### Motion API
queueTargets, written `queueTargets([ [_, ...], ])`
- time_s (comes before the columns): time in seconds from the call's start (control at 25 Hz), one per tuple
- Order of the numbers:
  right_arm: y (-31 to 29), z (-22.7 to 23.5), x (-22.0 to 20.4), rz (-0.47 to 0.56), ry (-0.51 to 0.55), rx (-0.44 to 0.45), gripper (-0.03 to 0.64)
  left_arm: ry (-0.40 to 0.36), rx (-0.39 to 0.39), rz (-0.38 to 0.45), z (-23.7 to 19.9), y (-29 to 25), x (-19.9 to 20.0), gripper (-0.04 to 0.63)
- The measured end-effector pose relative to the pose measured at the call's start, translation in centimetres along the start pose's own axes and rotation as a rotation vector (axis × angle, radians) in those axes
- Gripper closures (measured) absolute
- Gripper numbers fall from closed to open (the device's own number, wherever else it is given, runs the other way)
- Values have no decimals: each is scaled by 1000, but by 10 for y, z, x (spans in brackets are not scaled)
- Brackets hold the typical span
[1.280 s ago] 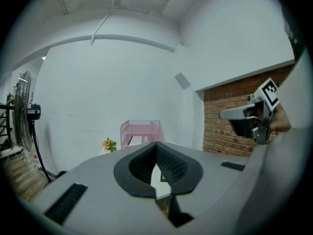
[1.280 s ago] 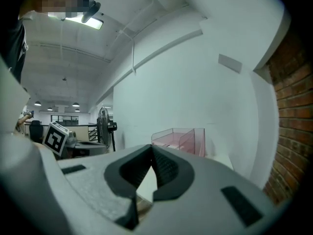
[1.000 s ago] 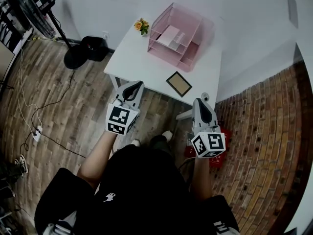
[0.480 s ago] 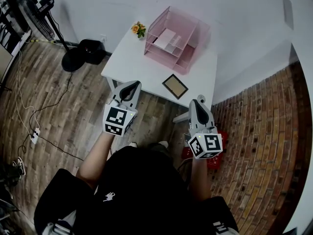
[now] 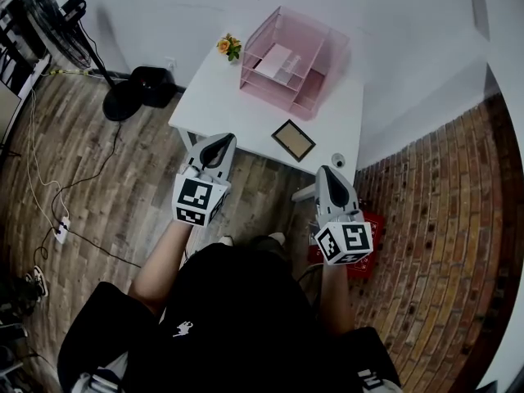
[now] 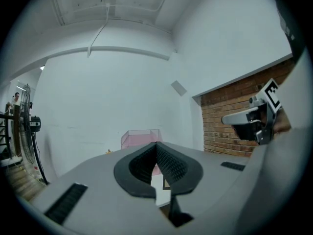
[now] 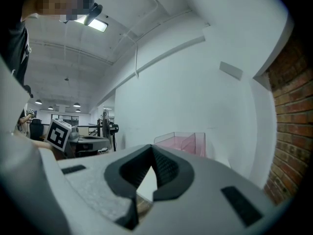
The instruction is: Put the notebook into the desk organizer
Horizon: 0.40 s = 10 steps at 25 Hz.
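Your left hand-held gripper [image 5: 219,142] and right hand-held gripper [image 5: 327,175]: jaws together, empty, well short of the organizer [image 5: 332,62]. The notebook [image 5: 293,140] lies on the table [image 5: 219,105] near it, outside. Looks like your approach; open 1 and reach.

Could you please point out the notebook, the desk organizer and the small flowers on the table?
notebook [image 5: 293,140], head view, the middle of its cover.
desk organizer [image 5: 331,68], head view, its pink right side wall.
flowers [image 5: 224,46], head view, the orange blossom.
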State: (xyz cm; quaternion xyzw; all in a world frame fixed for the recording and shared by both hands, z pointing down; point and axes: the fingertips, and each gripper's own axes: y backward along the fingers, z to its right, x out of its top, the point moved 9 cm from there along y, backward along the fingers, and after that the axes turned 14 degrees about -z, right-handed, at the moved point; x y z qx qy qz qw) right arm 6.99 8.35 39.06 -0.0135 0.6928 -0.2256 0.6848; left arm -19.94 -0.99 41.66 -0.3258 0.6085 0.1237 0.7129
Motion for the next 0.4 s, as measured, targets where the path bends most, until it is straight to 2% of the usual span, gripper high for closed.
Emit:
queueTargets([
  [0.4,-3,-2,0,-5,0,-6,614,-8,-12,-2,-3,-1,1,592],
])
